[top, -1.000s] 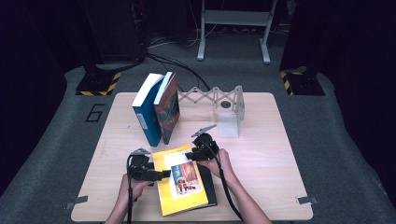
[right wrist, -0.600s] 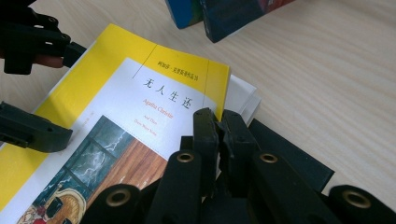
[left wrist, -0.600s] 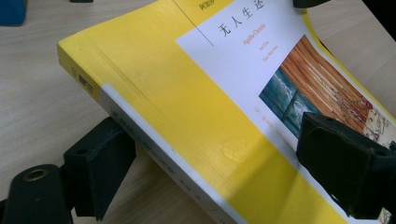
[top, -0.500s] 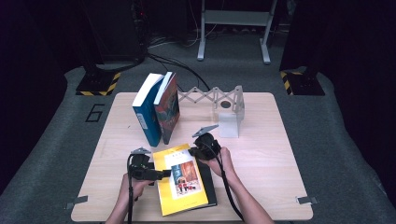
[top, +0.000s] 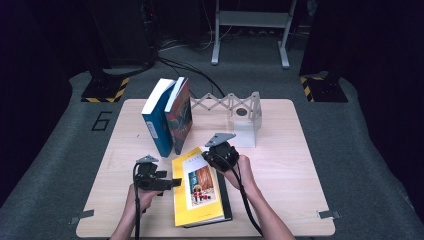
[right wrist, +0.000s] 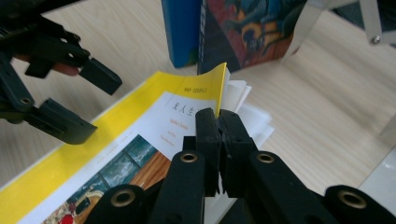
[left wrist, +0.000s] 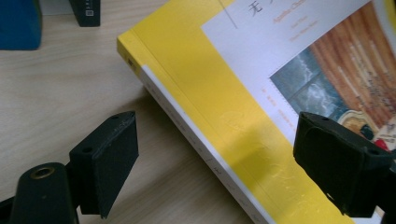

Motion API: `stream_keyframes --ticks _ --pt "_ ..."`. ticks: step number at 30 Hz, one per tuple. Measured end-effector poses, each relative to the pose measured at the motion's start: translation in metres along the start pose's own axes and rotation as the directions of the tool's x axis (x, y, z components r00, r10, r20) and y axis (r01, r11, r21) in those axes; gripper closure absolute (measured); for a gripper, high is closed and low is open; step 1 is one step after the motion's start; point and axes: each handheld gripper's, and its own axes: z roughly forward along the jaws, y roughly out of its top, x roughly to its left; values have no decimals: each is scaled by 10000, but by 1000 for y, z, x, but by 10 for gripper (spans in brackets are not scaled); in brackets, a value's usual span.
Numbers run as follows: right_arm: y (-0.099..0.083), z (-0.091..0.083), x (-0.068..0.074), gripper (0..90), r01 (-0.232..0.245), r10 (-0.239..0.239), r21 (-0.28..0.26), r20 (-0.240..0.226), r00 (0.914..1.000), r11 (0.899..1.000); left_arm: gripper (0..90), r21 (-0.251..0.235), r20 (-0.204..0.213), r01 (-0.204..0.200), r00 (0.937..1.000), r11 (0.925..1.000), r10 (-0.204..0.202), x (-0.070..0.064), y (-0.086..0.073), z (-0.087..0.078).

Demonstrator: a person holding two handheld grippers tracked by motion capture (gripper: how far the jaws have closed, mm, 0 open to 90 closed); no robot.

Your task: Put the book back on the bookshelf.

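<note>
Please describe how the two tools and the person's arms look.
Both the left tool and the right tool are black, with blocky black jaws and brass-coloured rivets. Each carries a grey three-cornered plate on top and trails a black cable. The forearms are bare, without sleeves.

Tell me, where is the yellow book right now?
In the high view the yellow book lies flat on the table, between both grippers, just in front of the two upright books.

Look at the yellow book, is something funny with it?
Yes. The yellow book lies flat, but its far corner is bent upward: the right hand-held gripper is pinching the cover there, and loose pages fan out beneath. The left hand-held gripper straddles its spine edge, open.
</note>
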Motion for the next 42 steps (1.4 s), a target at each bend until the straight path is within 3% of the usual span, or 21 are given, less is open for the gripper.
stream_keyframes --ticks 4,6,8,15,17,19,25,29,32,35,38,40,42 --pt "-9 11 -10 898 -268 269 703 -2 9996 9972 143 248 176 -67 9998 9997 63 -2 0 7" --pt "-16 15 -15 882 -603 605 760 -12 9982 9953 144 353 196 -156 9997 9993 149 -3 -1 9" --pt "-22 21 -20 818 -1005 997 1007 122 9949 9898 144 310 165 -144 9998 9994 139 -4 -1 11" --pt "-30 34 -37 479 -1930 2009 1326 -487 9784 9722 144 249 131 -109 9999 9996 106 -4 -2 11" --pt "-31 42 -40 431 -1993 2104 1504 -616 9757 9683 144 297 110 -144 9998 9995 141 -5 -2 11" --pt "-31 49 -40 356 -2229 2364 1700 -639 9695 9599 144 354 -22 -233 9997 9991 234 -6 -3 11" --pt "-32 62 -42 238 -2362 2571 2043 -824 9629 9500 115 29 -706 -121 9974 9999 123 -11 -6 11" --pt "-29 65 -38 274 -2351 2579 2152 -842 9625 9478 106 -228 -1054 -283 9941 9993 258 -13 -7 3" --pt "-27 67 -37 311 -2332 2540 2132 -757 9642 9488 106 -507 -1437 -151 9896 9986 77 -13 -8 -5" --pt "-27 68 -39 354 -2521 2737 2132 -782 9586 9439 106 -624 -1961 -119 9806 9980 -6 -8 -11 -15" --pt "-26 69 -41 342 -2531 2757 2146 -825 9577 9433 105 -459 -2634 -128 9647 9989 3 2 -15 -20" --pt "-24 71 -42 304 -2639 2895 2381 -794 9539 9347 103 -608 -2919 123 9560 9981 -296 10 -19 -19" --pt "-23 73 -43 323 -2689 2972 2379 -916 9504 9333 101 -469 -3335 68 9425 9989 -221 17 -23 -17"
